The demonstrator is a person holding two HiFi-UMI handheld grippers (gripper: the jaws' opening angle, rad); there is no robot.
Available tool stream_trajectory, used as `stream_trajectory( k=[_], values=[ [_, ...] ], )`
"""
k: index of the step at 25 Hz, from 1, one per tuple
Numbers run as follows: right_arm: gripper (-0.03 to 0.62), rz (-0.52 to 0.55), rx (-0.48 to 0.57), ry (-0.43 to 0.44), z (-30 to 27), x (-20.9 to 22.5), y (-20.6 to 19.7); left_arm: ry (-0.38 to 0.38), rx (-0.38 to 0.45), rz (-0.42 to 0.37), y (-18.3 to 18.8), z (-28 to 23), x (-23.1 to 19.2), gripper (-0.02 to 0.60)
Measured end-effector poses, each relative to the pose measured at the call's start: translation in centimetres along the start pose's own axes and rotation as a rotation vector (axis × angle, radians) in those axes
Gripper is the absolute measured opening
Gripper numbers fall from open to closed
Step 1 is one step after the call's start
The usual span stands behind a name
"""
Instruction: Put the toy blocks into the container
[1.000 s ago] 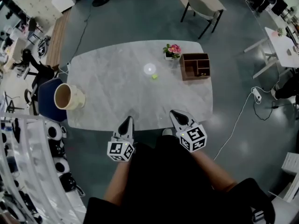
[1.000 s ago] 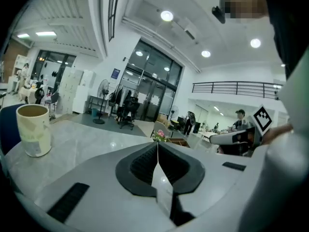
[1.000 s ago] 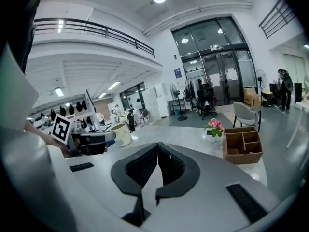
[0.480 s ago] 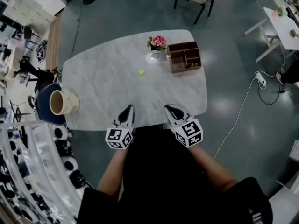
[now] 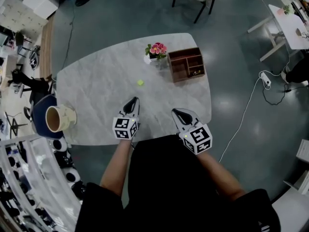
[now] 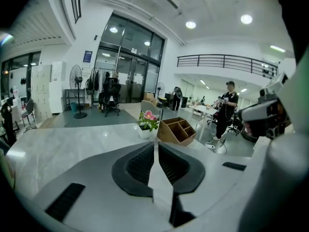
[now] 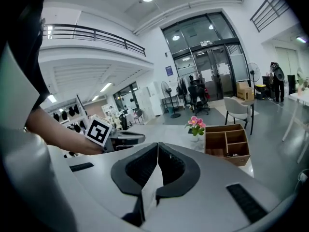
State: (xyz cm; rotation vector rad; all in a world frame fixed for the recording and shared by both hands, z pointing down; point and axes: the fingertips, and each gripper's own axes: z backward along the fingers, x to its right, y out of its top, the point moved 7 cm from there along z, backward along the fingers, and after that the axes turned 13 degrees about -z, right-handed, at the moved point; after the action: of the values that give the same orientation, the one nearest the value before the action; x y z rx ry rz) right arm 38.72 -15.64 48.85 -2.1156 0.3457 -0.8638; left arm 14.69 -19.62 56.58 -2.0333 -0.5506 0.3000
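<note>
On the table (image 5: 96,95), the block (image 5: 140,82) lies before the flowerpot (image 5: 155,52), which stands just left of the container (image 5: 187,64).

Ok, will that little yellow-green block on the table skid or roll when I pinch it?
The block looks tiny beside the flower pot, so probably light and easily knocked. The table looks smooth and glossy, so it may skid. Its shape is too small to read; rolling can't be ruled out.
</note>
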Motion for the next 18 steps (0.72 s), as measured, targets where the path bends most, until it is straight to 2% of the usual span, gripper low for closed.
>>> stream_trajectory(
  k=[5,8,12,18],
  values=[
    [0.002,-0.019,-0.050,-0.040,-1.3,1.6,0.0,-0.043,-0.063,-0.038,-1.4,-3.5,-2.1,0.012],
    [0.002,-0.040,-0.095,-0.055,-2.6,2.5,-1.0,-0.068,-0.100,-0.046,-2.4,-5.7,-3.5,0.085],
    [0.002,-0.055,-0.137,-0.055,-4.5,3.0,-1.9,-0.113,-0.154,-0.063,-3.8,-8.8,-4.8,0.149],
    [0.002,-0.081,-0.162,-0.054,-7.2,3.2,-2.3,-0.168,-0.253,-0.092,-6.4,-13.2,-6.3,0.209]
  ],
)
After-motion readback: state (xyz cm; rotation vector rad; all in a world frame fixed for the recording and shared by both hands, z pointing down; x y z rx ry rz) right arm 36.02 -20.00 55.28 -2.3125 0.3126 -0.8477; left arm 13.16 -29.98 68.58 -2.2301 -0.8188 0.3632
